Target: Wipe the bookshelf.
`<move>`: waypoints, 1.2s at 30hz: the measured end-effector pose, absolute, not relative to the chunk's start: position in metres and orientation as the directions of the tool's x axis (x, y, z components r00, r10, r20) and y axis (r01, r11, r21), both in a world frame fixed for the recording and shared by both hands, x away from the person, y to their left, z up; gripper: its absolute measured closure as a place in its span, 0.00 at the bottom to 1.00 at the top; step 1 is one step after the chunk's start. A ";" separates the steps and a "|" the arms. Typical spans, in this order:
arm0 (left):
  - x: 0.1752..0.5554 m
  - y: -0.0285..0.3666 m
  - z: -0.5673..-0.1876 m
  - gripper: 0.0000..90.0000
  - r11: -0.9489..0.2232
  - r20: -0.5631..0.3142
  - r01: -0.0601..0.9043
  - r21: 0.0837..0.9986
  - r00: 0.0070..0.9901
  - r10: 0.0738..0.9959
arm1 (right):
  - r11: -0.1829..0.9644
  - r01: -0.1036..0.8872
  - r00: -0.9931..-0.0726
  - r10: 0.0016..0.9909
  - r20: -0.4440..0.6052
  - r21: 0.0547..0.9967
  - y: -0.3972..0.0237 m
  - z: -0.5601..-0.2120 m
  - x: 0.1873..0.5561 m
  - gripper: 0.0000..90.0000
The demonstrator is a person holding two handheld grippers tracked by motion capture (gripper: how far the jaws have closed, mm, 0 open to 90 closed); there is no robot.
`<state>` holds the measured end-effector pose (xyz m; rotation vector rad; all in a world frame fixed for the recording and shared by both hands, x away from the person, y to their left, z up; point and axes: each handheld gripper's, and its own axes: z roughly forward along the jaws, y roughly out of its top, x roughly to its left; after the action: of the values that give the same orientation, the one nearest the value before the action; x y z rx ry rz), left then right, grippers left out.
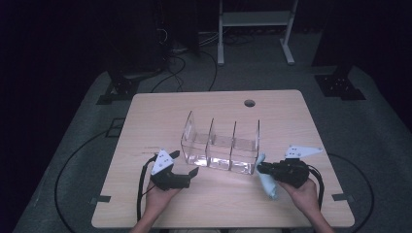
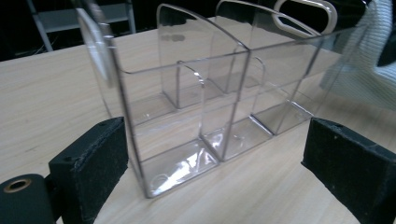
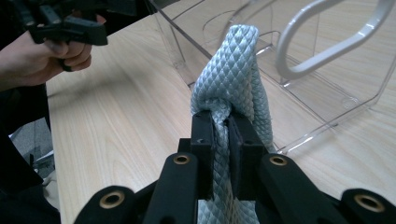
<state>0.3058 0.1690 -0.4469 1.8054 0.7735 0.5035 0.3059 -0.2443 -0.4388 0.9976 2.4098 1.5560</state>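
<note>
the right gripper [image 1: 265, 169] has its jaws nearly closed on a pale blue quilted cloth [image 3: 232, 70], the fabric pinched in a fold between the two pads so that a loop of it stands up ahead of the jaws while the rest hangs down toward the counter [image 1: 145, 116]; gripping it bunched like this probably keeps the cloth narrow enough to go into a slot of the clear organizer [image 1: 221, 143], which stands in the middle of the counter just beside the cloth's tip. the organizer has three compartments in a row, all of them looking empty, and its end wall nearest the cloth has a handle cutout with a pale rim [image 3: 327, 42]. the left gripper [image 1: 187, 165] sits at the other end of the organizer with its jaws wide open and nothing between the pads; in the left gripper view the near corner of the box lies between them but untouched, which suggests it is placed to steady the box. the lower end of the cloth is cut off below the right gripper view, the clear walls make it hard to tell which divider is which, and whether the cloth touches the box wall i cannot tell
</note>
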 end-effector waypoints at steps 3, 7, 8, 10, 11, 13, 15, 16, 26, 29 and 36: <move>0.313 0.175 -0.446 0.06 -0.242 -0.012 0.256 0.936 0.710 0.704 | 0.268 0.462 -0.783 0.570 0.248 0.845 -0.241 -0.438 0.304 0.91; 0.325 0.182 -0.443 0.06 -0.248 -0.014 0.247 0.937 0.735 0.678 | 0.270 0.460 -0.786 0.566 0.247 0.846 -0.238 -0.438 0.305 0.91; 0.329 0.184 -0.442 0.06 -0.256 -0.009 0.245 0.935 0.739 0.673 | 0.270 0.461 -0.785 0.567 0.248 0.845 -0.238 -0.438 0.305 0.91; 0.334 0.187 -0.441 0.06 -0.244 -0.016 0.235 0.941 0.751 0.660 | 0.266 0.463 -0.785 0.566 0.252 0.845 -0.238 -0.438 0.306 0.91; 0.337 0.188 -0.440 0.06 -0.242 -0.024 0.237 0.941 0.759 0.650 | 0.268 0.462 -0.785 0.567 0.250 0.845 -0.238 -0.438 0.306 0.91; 0.344 0.189 -0.439 0.06 -0.257 -0.024 0.239 0.936 0.774 0.632 | 0.272 0.461 -0.785 0.569 0.245 0.844 -0.237 -0.438 0.306 0.91; 0.348 0.189 -0.438 0.06 -0.256 -0.024 0.228 0.939 0.790 0.613 | 0.275 0.461 -0.785 0.571 0.243 0.844 -0.236 -0.437 0.307 0.91; 0.351 0.189 -0.437 0.06 -0.263 -0.022 0.225 0.938 0.796 0.604 | 0.274 0.461 -0.784 0.571 0.242 0.844 -0.236 -0.437 0.307 0.91; 0.372 0.186 -0.434 0.06 -0.248 -0.039 0.198 0.948 0.847 0.531 | 0.274 0.465 -0.782 0.572 0.246 0.842 -0.232 -0.437 0.308 0.91; 0.378 0.184 -0.435 0.07 -0.242 -0.075 0.231 0.942 0.851 0.520 | 0.277 0.467 -0.782 0.573 0.245 0.840 -0.232 -0.437 0.308 0.91; 0.382 0.181 -0.437 0.07 -0.241 -0.073 0.222 0.945 0.860 0.504 | 0.274 0.471 -0.779 0.575 0.250 0.838 -0.234 -0.437 0.312 0.91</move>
<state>0.3816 0.1810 -0.4367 1.8258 0.5476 0.2912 0.3120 -0.2343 -0.4370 0.9988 2.4243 1.5371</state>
